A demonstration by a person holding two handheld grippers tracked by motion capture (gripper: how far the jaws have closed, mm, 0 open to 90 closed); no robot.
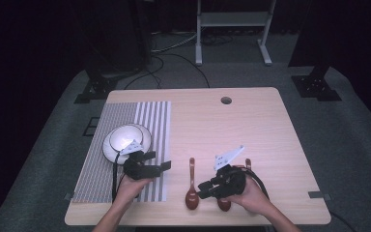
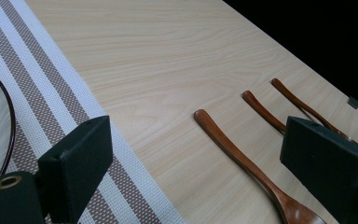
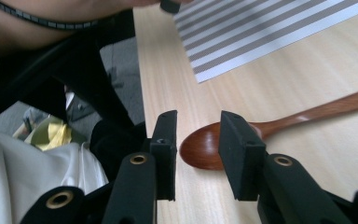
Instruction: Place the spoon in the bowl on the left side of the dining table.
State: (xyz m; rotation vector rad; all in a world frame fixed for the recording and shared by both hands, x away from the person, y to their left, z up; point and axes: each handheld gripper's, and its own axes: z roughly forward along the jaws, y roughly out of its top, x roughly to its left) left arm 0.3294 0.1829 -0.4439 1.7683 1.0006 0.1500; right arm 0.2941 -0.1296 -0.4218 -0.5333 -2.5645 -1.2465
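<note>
**Wooden spoons at the near edge, a gripper on each side**

Nearest the camera in the high view, the person's forearms are being brought in over the near edge of the table (image 1: pixel 270 125), a gripper being held in each hand. At the left, a striped placemat (image 1: pixel 149 121) is lying along the left edge of the table, and a white bowl (image 1: pixel 125 140) with a dark rim is resting on it, towards the mat's middle. The left gripper (image 1: pixel 162 166) is being held over the mat's near right part, just beside the bowl; in the left gripper view its jaws are being kept spread wide, with nothing between them, and the wooden spoons are being seen past them on the bare wood.

Right of the mat, a wooden spoon (image 1: pixel 192 186) is lying with its bowl end towards the near edge and its handle pointing away. A second spoon (image 1: pixel 224 203) is lying just right of it, mostly being covered by the right gripper (image 1: pixel 204 189), and a third spoon's handle (image 2: pixel 303 105) is being seen beyond that in the left gripper view. The right gripper is being held low over the near edge. In the right gripper view its jaws are standing partly apart and pinching nothing; the bowl end of the first spoon is lying on the table just beyond the gap, and no pad is being pressed on it.
</note>
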